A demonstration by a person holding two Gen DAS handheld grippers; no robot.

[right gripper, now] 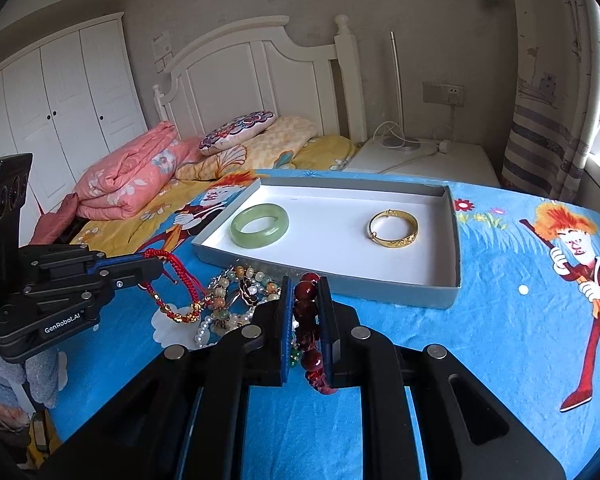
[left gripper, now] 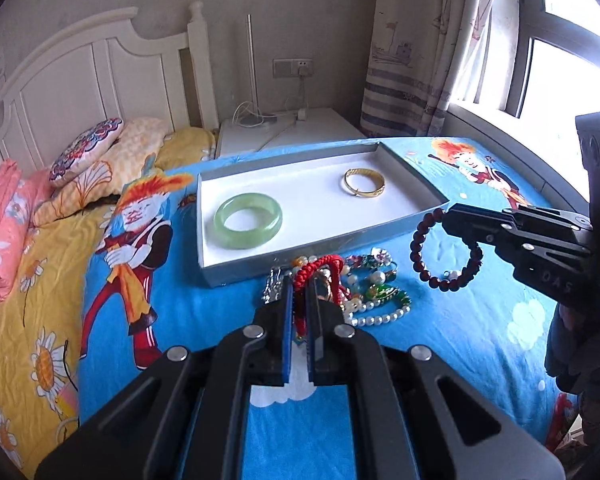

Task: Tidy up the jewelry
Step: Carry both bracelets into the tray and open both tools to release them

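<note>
A shallow grey box (left gripper: 416, 168) (right gripper: 454, 240) with a white floor lies on the blue bedspread. In it are a green jade bangle (left gripper: 248, 220) (right gripper: 260, 225) and a gold bangle (left gripper: 364, 182) (right gripper: 393, 227). A pile of bead and pearl jewelry (left gripper: 374, 292) (right gripper: 236, 300) lies in front of the box. My left gripper (left gripper: 299, 284) (right gripper: 156, 266) is shut on a red cord bracelet (left gripper: 320, 266) (right gripper: 172, 292), lifted over the pile. My right gripper (right gripper: 305, 280) (left gripper: 446, 216) is shut on a dark red bead bracelet (left gripper: 444, 254) (right gripper: 310, 320), held above the bedspread.
The bed has a white headboard (right gripper: 260, 64), a patterned pillow (right gripper: 238, 130) and a folded pink quilt (right gripper: 128, 172) at the far left. A white nightstand (right gripper: 424, 160) with a lamp and cables stands behind the bed. Curtains (left gripper: 420, 48) and a window are at right.
</note>
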